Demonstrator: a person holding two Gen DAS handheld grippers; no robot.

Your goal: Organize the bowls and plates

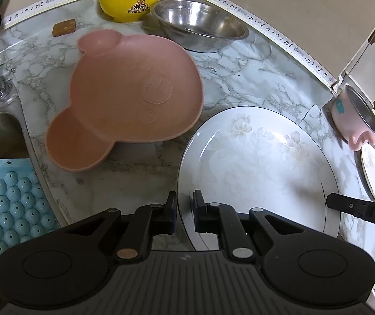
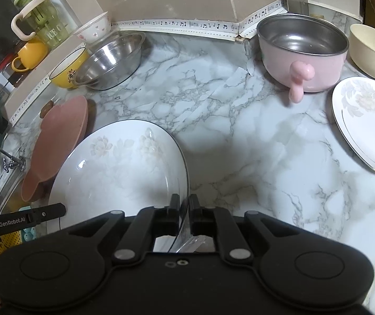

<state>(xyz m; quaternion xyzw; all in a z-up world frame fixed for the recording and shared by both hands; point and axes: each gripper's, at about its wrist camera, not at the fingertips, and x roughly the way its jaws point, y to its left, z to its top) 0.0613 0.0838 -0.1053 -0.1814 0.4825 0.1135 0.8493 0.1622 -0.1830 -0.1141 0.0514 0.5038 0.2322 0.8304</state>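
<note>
Both grippers pinch the big white plate (image 1: 258, 173) by its rim — the left gripper (image 1: 184, 210) on the left edge, the right gripper (image 2: 184, 207) on the right edge. The plate is over the marble counter (image 2: 240, 131), just beside the pink bear plate (image 1: 124, 99) — 2 metal bowls stand farther back.

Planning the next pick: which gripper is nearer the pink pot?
Right. The right gripper grips the big plate's right rim, on the pink pot's side. The left gripper grips the opposite rim, farther away.
</note>
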